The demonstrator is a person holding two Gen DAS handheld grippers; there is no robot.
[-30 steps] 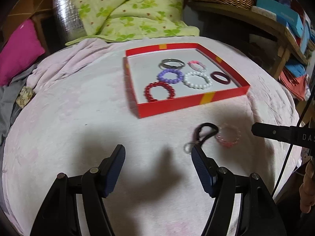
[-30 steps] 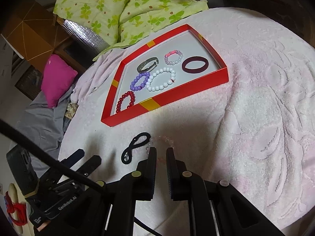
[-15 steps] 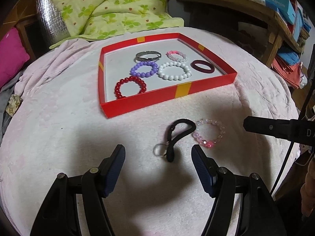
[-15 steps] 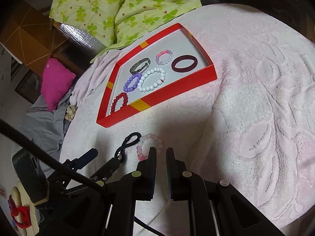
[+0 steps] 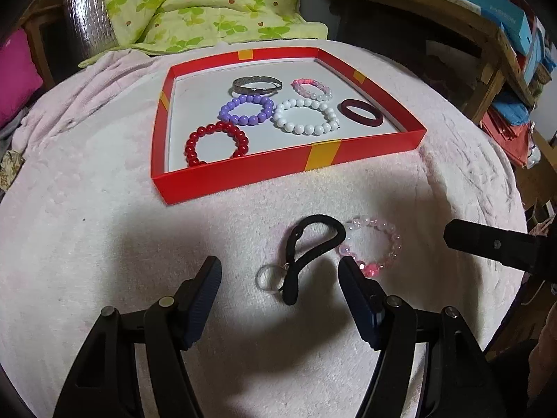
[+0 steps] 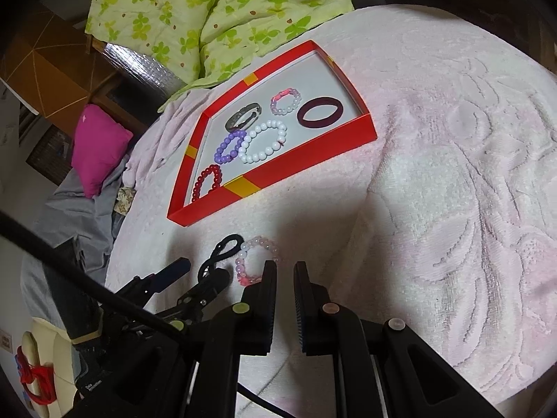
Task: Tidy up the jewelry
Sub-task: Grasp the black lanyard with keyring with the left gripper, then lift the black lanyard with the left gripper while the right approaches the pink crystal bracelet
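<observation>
Six bracelets sit in the red cardboard tray [image 5: 243, 174]. Since a second ago the left tongs [image 5: 278, 278] have drawn nearer, spread wide around the black fabric loop [image 5: 313, 240] and its clear ring. The glassy pink bead bracelet [image 5: 374, 242] lies beside it on fuzzy blanket. Right tongs [image 6: 285, 271] nearly closed, empty.

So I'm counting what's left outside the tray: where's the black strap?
The black strap lies on the pink blanket ahead of the open left claw, touching the pale pink bracelet on its right, nearer than the tray.
</observation>
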